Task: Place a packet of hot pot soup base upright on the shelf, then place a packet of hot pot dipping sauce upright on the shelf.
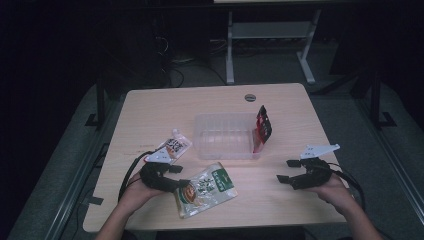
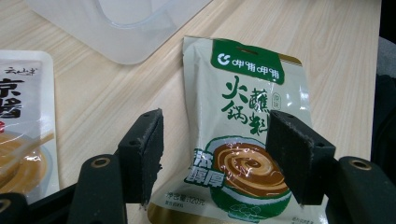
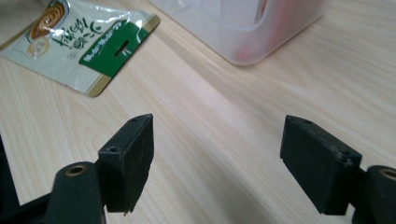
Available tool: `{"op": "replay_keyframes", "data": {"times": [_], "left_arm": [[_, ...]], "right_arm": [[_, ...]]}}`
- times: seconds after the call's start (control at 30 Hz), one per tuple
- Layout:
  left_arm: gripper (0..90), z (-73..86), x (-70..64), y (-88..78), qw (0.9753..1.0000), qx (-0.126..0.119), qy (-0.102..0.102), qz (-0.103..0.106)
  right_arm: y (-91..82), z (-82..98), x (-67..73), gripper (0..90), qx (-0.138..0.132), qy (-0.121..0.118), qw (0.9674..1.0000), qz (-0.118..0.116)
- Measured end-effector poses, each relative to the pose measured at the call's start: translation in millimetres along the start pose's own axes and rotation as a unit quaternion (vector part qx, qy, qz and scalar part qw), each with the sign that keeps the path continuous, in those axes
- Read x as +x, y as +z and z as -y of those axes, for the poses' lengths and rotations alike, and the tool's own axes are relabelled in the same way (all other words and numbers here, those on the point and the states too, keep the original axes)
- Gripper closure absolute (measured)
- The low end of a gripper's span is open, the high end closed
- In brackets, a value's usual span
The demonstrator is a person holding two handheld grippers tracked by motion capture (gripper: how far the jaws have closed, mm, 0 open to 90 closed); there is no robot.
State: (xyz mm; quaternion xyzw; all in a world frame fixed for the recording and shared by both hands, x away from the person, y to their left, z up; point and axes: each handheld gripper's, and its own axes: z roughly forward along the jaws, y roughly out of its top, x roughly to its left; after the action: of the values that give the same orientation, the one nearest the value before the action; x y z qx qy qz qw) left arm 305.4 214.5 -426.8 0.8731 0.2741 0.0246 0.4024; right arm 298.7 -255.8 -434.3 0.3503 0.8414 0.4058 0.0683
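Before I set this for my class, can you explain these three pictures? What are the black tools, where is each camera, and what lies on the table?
A person holds a hand-held gripper in each hand: the left hand-held gripper and the right hand-held gripper. One camera looks down from above; one rides on each tool, looking along its black jaws. On the wooden table lie a green sauce pouch, a white pouch and a clear tub with a red packet standing at its right end. Both tools are open; the left one's jaws straddle the green pouch without gripping it.

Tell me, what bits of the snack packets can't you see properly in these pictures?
- Green sauce packet: in the left gripper view, the left gripper pads hide its sides and the picture edge cuts its bottom.
- White packet: cut off by the left edge there.
- Red packet: too small to read in the high view; blurred behind the clear tray wall in the right gripper view.
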Motion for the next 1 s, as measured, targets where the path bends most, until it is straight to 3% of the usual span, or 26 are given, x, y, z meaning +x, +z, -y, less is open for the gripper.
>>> {"op": "replay_keyframes", "data": {"times": [0.5, 0.63, 0.73, 0.83, 1.0], "left_arm": [[39.4, -3.9, -8.7, 4.4, 0.9999, 0.004, 0.009, 0.009], [50.0, -5.3, -9.7, 0.5, 1.0000, 0.004, 0.004, 0.007], [71.2, -5.2, -10.5, -5.7, 0.9999, 0.005, -0.005, 0.007], [86.8, -4.1, -9.4, -11.3, 0.9999, 0.011, -0.006, 0.004], [89.8, 5.6, -5.7, -13.6, 0.9995, 0.029, -0.011, -0.009]], "right_arm": [[9.5, -3.0, 4.5, 25.2, -0.003, -0.011, 0.9996, -0.027], [12.0, -4.1, 8.5, 25.2, -0.003, -0.019, 0.9993, -0.032], [14.1, -5.7, 11.5, 25.2, 0.001, -0.023, 0.9990, -0.037], [15.9, -7.0, 12.7, 25.2, 0.001, -0.026, 0.9989, -0.039], [18.4, -8.6, 14.7, 25.2, 0.005, -0.028, 0.9987, -0.041]]}}
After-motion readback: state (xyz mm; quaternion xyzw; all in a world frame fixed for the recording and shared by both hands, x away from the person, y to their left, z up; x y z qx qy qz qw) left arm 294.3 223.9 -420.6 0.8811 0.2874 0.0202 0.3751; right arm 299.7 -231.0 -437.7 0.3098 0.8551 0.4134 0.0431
